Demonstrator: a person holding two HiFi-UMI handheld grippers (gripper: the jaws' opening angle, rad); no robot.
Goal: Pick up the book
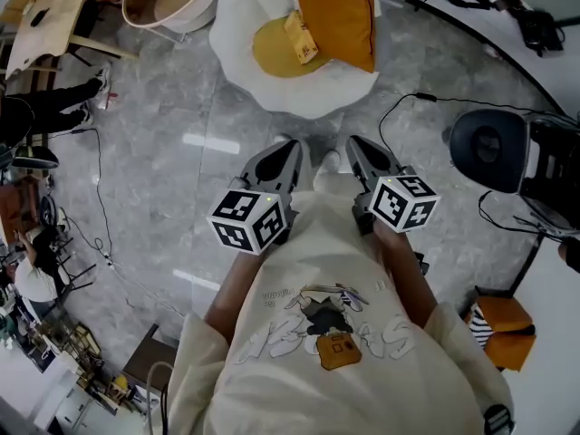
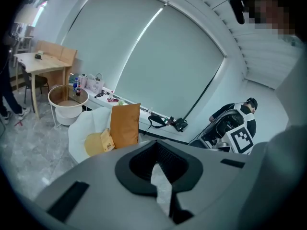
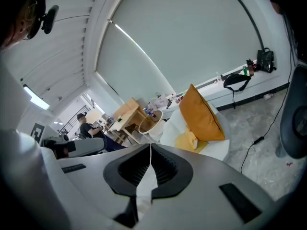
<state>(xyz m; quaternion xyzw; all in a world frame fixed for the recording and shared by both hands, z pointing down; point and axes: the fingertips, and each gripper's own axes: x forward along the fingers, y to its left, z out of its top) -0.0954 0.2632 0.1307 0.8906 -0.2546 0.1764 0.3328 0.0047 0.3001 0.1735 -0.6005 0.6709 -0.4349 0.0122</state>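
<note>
Down by the person's chest, I have the left gripper (image 1: 288, 152) and the right gripper (image 1: 355, 149) side by side over the grey floor (image 1: 163, 152). Each has its jaws pressed together with nothing between them. The book (image 1: 301, 36) is well apart from both. It lies on the yellow seat cushion (image 1: 267, 51) of the white chair (image 1: 234, 25), just beside the orange pillow (image 1: 335, 12).

My main worry is reaching it with the jaws closed, because shut tips would only shove the book deeper against the pillow or off the cushion. The soft seat is the next risk. I judge a jaw pressed under the cover could pinch cushion fabric along with the book, or catch only a few pages. A black cable (image 1: 399, 107) loops on the floor near the chair and could snag a foot on the way in.
</note>
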